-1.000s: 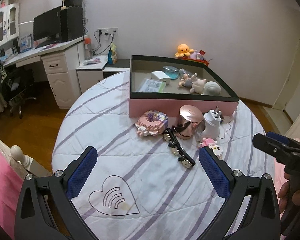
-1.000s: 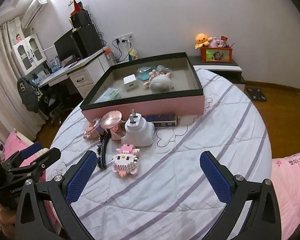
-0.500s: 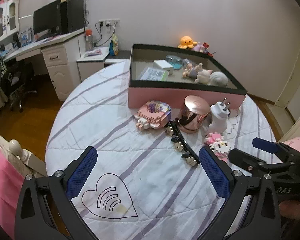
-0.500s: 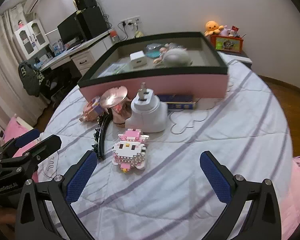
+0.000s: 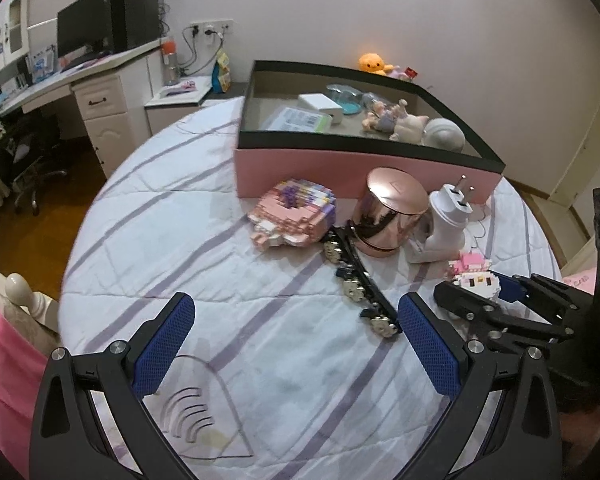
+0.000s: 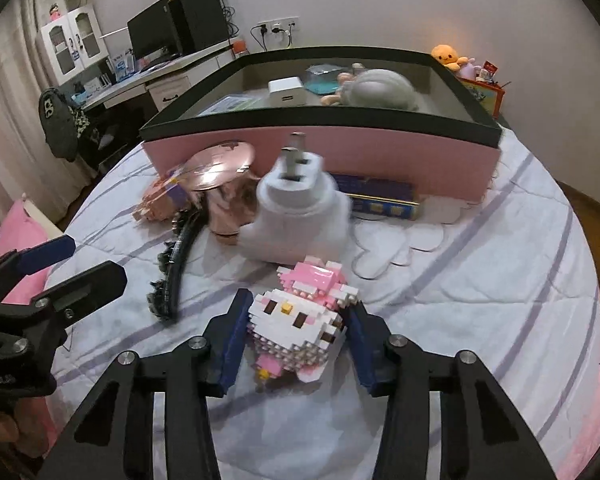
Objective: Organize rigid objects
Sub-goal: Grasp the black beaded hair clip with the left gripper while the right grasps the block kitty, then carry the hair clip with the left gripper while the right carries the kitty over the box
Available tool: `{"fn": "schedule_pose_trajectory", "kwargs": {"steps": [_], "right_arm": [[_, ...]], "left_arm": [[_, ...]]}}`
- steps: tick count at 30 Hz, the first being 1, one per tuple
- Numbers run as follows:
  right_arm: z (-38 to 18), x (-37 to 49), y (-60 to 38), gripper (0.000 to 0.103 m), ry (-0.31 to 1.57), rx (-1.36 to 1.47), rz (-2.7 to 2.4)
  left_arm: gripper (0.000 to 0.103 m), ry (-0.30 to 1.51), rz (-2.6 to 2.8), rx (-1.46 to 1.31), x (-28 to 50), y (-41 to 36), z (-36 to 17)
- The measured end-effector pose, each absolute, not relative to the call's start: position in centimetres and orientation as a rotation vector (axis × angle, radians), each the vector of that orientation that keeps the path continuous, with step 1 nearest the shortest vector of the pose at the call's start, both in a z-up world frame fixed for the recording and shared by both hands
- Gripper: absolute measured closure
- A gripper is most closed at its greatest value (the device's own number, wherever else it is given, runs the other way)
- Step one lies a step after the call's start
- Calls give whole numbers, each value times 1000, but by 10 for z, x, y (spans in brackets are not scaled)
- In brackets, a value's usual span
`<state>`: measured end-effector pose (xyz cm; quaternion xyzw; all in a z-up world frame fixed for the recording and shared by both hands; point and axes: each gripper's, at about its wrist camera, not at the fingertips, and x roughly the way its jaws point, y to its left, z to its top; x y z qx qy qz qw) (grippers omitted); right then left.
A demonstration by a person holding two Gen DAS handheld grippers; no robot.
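A pink-and-white brick cat figure [image 6: 300, 320] sits on the striped round cover, and my right gripper [image 6: 298, 312] is closing on it, both blue pads against its sides. In the left wrist view the same figure [image 5: 474, 274] shows between the right gripper's [image 5: 496, 296] fingers. My left gripper [image 5: 294, 320] hangs open over bare cover, just left of a black hair clip [image 5: 356, 280] with pale flowers. Behind stand a pink brick model [image 5: 296, 220], a rose-gold tin [image 5: 392, 212] and a white plug adapter [image 5: 448, 220].
A pink box with a black rim [image 5: 360, 168] stands at the back and holds several small items. A flat blue box [image 6: 380, 200] lies against its front wall. A desk with a monitor [image 5: 88, 36] is at far left, and pink bedding lies beyond the cover's edges.
The right gripper has dropped onto the brick cat figure and its fingers have come in from wide apart to its sides. The left gripper has sunk a little nearer the cover.
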<state>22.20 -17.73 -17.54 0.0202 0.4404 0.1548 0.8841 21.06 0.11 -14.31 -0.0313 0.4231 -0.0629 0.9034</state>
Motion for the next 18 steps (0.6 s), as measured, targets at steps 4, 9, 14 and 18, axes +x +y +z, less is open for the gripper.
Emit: {"fn": "schedule_pose_trajectory", "kwargs": {"steps": [4,9,14,18], "right_arm": [[-175,220,-188,58,913,62,310],[-173,225,-197,58,913,79,308],[-173,229,-203,58,915,92,313],[-171,230,-204,58,917,103,321]], "left_arm": [[0,894,-157,-52,217,-14,-150],[12,939,-163,-12,230,-33,-164],[58,928,-155,22,233,-39,-165],[79,934,-190,-1,232,-29,-164]]}}
